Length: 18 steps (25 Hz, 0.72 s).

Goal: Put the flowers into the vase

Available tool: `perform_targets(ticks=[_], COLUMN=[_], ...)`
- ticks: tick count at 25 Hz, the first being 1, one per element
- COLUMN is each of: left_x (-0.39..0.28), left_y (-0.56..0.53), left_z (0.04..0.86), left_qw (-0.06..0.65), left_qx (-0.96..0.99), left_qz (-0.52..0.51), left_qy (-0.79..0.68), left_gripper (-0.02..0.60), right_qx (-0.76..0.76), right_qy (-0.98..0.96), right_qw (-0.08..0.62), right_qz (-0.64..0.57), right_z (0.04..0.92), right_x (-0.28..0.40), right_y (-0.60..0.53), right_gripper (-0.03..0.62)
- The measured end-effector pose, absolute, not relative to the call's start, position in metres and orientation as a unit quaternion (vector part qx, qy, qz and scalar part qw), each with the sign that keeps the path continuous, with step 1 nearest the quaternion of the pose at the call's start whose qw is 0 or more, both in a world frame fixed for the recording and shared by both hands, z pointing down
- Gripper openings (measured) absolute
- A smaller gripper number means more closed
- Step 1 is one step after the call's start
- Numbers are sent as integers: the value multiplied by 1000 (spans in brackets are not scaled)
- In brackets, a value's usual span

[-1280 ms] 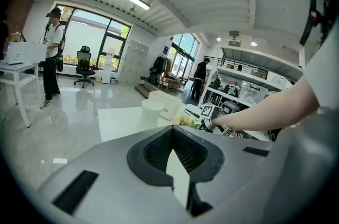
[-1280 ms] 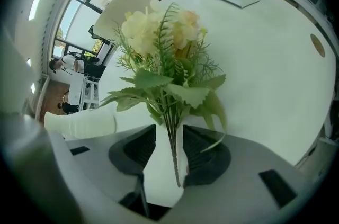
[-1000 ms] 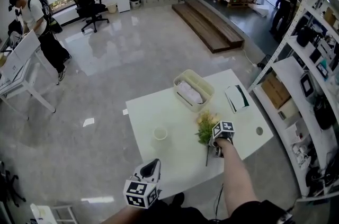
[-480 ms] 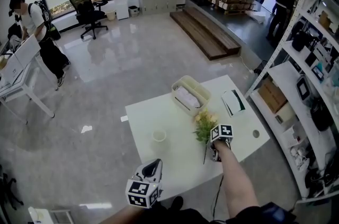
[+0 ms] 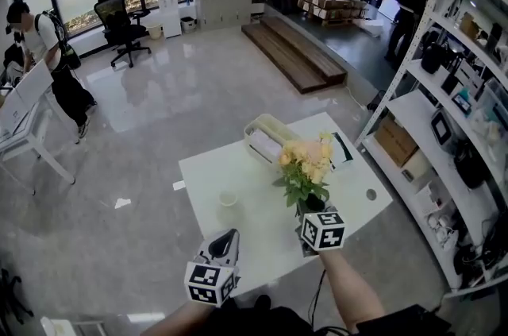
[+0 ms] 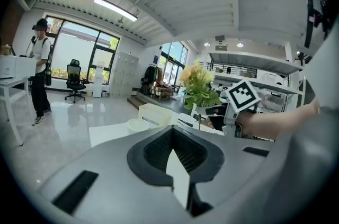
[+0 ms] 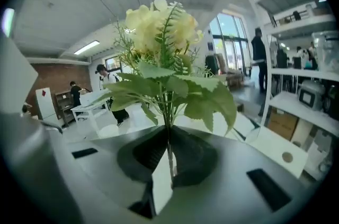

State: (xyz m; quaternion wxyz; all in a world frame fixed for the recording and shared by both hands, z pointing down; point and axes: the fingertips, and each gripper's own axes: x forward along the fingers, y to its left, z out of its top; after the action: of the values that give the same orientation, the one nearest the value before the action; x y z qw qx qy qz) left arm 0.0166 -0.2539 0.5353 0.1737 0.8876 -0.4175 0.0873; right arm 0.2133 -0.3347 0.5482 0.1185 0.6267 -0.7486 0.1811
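Note:
A bunch of pale yellow flowers (image 5: 305,160) with green leaves stands upright above the white table (image 5: 206,171). My right gripper (image 5: 311,209) is shut on its thin stem, which runs down between the pads in the right gripper view, under the flowers (image 7: 159,21). A small white round vase (image 5: 228,199) sits on the table to the left of the bunch and apart from it. My left gripper (image 5: 225,244) hangs near the table's front edge, jaws together and empty. From the left gripper view I see the vase (image 6: 139,124), the flowers (image 6: 198,82) and the right gripper's marker cube.
A cream basket (image 5: 266,137) holding a white bundle stands at the table's far side, with a white and dark green box (image 5: 343,148) beside it. Metal shelves (image 5: 444,120) stand close on the right. People stand far off at the left and at the back right.
My right gripper has lifted the flowers off the table and turned them upright. The bunch now stands high over the table's middle. My left gripper has risen slightly.

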Motion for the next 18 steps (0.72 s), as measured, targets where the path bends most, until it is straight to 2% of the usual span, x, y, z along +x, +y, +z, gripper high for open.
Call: perform_targets(ticks=[4, 9, 18], left_x=[15, 15, 17], left_y=[-253, -249, -245], left_z=[528, 525, 524], left_qw=[171, 168, 164], left_qx=[887, 887, 889], left_qz=[79, 71, 67], left_qy=[-421, -424, -422], left_gripper=[5, 3, 3], right_qx=[635, 639, 636], right_qy=[-765, -768, -769], right_qw=[63, 50, 58], right_qz=[86, 11, 37], right_z=[498, 484, 507], right_x=[192, 177, 172], right_y=[-305, -272, -258], right_gripper=[28, 29, 28])
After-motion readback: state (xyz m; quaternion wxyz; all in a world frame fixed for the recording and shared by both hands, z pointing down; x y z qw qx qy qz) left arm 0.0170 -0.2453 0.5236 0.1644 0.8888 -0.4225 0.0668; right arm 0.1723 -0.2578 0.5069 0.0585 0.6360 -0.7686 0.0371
